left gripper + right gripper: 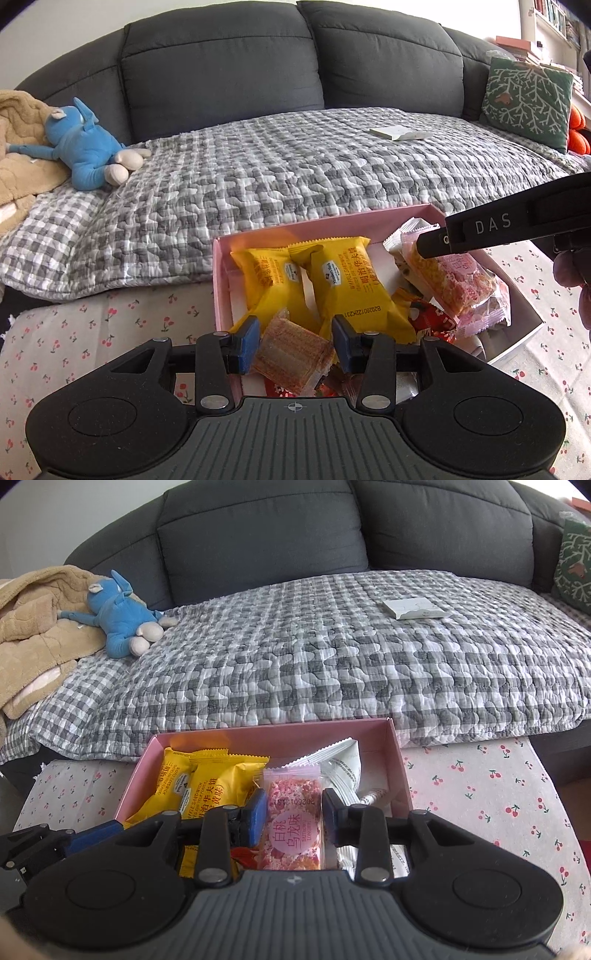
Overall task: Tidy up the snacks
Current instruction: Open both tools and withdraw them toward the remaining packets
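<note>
An open pink box [332, 229] stands on a cherry-print cloth and holds several snack packs. Two yellow waffle packs [343, 280] lie at its left, red packs [432, 317] in the middle and white packs [343, 771] at its right. My left gripper [295, 343] hangs over the box's near left corner. A brown wafer pack [295, 358] sits tilted between its blue pads, which stand slightly apart from it. My right gripper [293, 812] is shut on a pink rice-crisp pack [293, 834] above the box's middle. Its lower end rests on the pile.
Behind the table is a dark grey sofa under a grey checked quilt [295, 166]. On the sofa lie a blue plush toy [85, 144], a beige blanket [33, 627], a white booklet [413, 609] and a green cushion [524, 99]. Cherry-print cloth [498, 794] flanks the box.
</note>
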`<state>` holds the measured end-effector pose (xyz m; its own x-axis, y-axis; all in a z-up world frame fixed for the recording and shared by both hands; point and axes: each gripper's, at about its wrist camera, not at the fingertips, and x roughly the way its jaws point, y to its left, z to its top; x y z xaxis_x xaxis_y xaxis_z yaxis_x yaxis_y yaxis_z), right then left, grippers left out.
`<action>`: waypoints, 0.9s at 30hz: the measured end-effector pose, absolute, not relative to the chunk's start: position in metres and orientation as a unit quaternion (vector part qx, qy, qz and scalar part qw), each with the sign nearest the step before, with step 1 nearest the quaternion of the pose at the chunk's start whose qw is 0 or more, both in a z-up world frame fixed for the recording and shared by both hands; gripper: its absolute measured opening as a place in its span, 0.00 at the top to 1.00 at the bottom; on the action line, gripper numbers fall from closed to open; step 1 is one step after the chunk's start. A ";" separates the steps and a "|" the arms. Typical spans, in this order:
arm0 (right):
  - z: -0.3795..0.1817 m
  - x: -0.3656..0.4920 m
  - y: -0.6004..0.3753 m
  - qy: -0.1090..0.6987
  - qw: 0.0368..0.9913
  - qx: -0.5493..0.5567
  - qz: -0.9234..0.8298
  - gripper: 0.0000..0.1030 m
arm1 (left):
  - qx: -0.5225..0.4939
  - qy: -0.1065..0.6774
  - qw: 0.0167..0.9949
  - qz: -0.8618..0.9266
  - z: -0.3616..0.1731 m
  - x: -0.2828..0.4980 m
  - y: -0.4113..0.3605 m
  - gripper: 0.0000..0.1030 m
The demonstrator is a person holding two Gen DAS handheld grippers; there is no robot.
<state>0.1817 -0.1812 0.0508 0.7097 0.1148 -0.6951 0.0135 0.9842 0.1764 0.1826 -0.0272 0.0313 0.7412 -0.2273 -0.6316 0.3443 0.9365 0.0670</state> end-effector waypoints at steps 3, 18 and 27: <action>0.051 0.180 -0.182 0.378 0.922 0.085 0.019 0.56 | 0.100 0.325 0.927 -0.156 0.032 0.180 -0.028 0.48; 0.069 0.150 -0.186 0.364 0.927 0.084 0.018 0.26 | 0.109 0.318 0.927 -0.166 0.052 0.143 -0.028 0.22; 0.074 0.119 -0.181 0.363 0.928 0.074 0.029 0.17 | 0.121 0.323 0.923 -0.171 0.060 0.110 -0.023 0.15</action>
